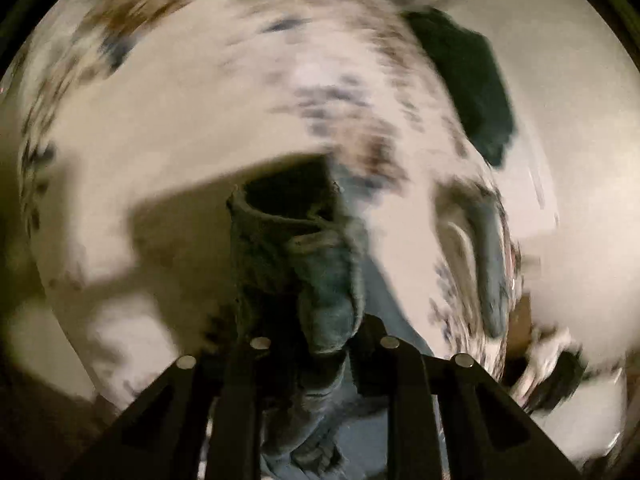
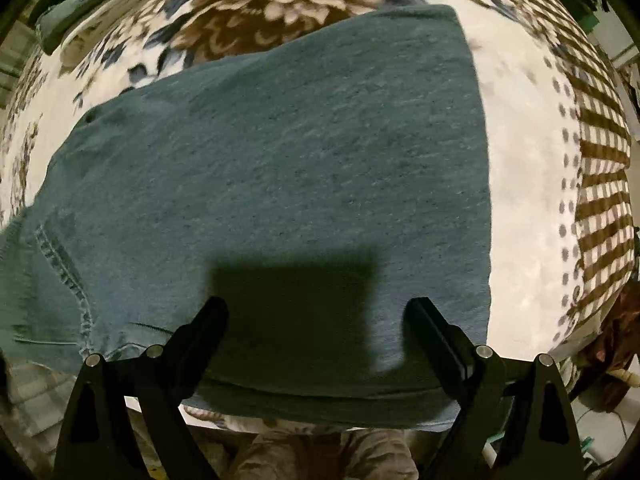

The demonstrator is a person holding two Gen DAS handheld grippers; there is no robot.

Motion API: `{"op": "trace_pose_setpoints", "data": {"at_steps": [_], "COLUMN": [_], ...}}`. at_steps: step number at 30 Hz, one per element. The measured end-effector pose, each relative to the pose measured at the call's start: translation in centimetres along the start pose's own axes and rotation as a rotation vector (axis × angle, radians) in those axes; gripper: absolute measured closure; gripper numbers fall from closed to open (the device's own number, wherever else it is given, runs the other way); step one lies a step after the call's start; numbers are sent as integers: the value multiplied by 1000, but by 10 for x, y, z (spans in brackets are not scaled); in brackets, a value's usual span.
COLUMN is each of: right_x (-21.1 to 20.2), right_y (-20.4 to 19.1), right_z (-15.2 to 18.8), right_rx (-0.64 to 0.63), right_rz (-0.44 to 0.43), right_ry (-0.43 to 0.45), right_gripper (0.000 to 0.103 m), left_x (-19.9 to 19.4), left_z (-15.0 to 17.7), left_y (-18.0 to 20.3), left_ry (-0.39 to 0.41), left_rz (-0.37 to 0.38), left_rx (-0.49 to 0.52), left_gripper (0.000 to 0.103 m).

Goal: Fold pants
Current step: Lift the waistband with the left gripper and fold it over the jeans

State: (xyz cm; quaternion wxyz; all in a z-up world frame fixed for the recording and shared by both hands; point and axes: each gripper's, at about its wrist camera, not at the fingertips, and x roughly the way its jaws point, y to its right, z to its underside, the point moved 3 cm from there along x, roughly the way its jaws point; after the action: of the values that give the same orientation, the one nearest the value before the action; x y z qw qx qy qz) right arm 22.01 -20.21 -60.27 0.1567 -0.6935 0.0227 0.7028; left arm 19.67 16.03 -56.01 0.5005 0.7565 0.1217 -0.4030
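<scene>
1. the left tongs (image 1: 324, 344) are clamped on a bunched end of the pants (image 1: 304, 264). the cloth hangs away from them in a loose tube, lifted clear of the patterned blanket (image 1: 180, 112) below. my guess is that this end is held high so it can be carried over the rest.
2. the left view is smeared with blur, so that hand is likely in motion. a dark shape (image 1: 464, 80) further off is too blurred to name.
3. the right tongs (image 2: 316, 312) stand wide apart, gripping nothing, low over the pants (image 2: 280, 152). their shadow falls on the cloth between the fingers.
4. here the pants lie flat and smooth on the blanket (image 2: 528, 200), the near edge by the tongs and a stitched pocket seam at the left.
5. the flat part looks placed as the base for the fold, and the open tongs seem set to pin or smooth it.
</scene>
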Motion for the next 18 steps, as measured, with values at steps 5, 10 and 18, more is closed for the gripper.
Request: {"op": "trace_pose_setpoints", "data": {"at_steps": [5, 10, 18], "right_x": [-1, 1, 5], "right_y": [-3, -19, -48], "right_z": [-7, -10, -13], "right_rx": [-8, -28, -62], "right_rz": [-4, -3, -12], "right_ry": [4, -5, -4], "right_gripper": [8, 8, 8], "left_x": [24, 36, 45], "left_z": [-14, -17, -22], "left_y": [-59, -52, -38], "left_ry": [-45, -49, -28], "left_rz": [30, 89, -6], "left_rx": [-144, -128, -160], "left_gripper": [61, 24, 13]}}
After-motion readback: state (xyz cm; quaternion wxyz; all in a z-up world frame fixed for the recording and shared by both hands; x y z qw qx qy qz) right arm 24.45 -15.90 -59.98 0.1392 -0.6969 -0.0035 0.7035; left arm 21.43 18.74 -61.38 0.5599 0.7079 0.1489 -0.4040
